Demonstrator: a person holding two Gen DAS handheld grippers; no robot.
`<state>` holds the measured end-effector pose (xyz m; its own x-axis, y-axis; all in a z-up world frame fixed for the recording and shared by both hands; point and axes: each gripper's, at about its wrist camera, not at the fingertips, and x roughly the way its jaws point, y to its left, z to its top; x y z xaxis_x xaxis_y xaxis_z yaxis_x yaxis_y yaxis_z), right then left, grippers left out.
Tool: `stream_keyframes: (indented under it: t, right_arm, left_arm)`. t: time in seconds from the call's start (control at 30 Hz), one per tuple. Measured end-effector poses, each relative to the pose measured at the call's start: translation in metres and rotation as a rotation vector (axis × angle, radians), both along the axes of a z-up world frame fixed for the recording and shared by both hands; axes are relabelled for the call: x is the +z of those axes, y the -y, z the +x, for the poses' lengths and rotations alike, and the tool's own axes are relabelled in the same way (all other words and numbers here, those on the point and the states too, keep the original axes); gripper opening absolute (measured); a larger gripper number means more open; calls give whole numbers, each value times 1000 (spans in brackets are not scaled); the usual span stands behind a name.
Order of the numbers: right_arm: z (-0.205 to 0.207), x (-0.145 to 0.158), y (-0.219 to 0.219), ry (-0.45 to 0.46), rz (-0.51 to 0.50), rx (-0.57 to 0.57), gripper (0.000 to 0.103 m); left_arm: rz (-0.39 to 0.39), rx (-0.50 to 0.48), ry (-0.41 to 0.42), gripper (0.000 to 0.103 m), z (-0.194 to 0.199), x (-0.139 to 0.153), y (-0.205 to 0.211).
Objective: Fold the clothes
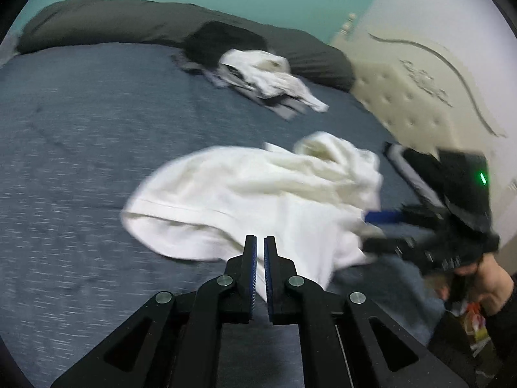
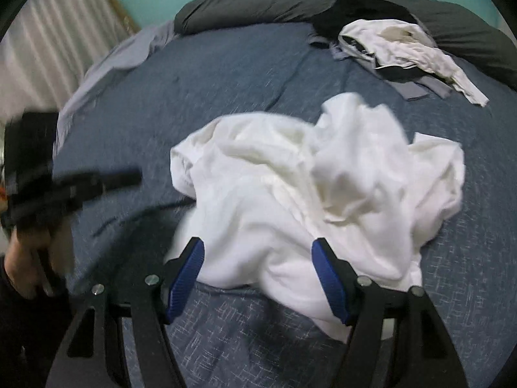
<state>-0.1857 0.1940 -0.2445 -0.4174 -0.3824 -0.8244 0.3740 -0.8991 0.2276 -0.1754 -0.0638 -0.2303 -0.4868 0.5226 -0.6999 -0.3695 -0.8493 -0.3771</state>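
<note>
A crumpled white garment (image 1: 242,194) (image 2: 307,177) lies in a heap on the blue bedspread (image 1: 80,145) (image 2: 210,80). My left gripper (image 1: 260,242) hovers over the garment's near edge, its jaws shut with only a thin slit between the pads and nothing held. In the right wrist view this left gripper (image 2: 129,177) is blurred and sits left of the cloth, apart from it. My right gripper (image 2: 258,245) is wide open, its blue pads (image 2: 185,278) on either side of the garment's near hem. From the left wrist it appears blurred at the garment's right edge (image 1: 371,229).
A pile of white, grey and black clothes (image 1: 265,74) (image 2: 397,45) lies at the far side against a dark rolled duvet (image 1: 129,22) (image 2: 258,3). A cream tufted headboard (image 1: 420,97) stands to the right, a pale curtain (image 2: 48,48) to the left. A hand (image 2: 19,258) holds each gripper.
</note>
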Motion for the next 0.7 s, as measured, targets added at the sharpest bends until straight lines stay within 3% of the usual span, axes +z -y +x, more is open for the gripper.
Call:
stream_keyframes:
  t: [0.23,0.4,0.7]
  right_arm:
    - [2,-22,44,8,62,135,70]
    - [7,-49,71,42,127,208,70]
    - [8,-78,76,89,152,187,70]
  left_arm:
    - [-24,141,75,13,-30,-27,52]
    - [-64,177,93,13,-48,-41,59]
    - [-91,144,128,24,-72,-63,52]
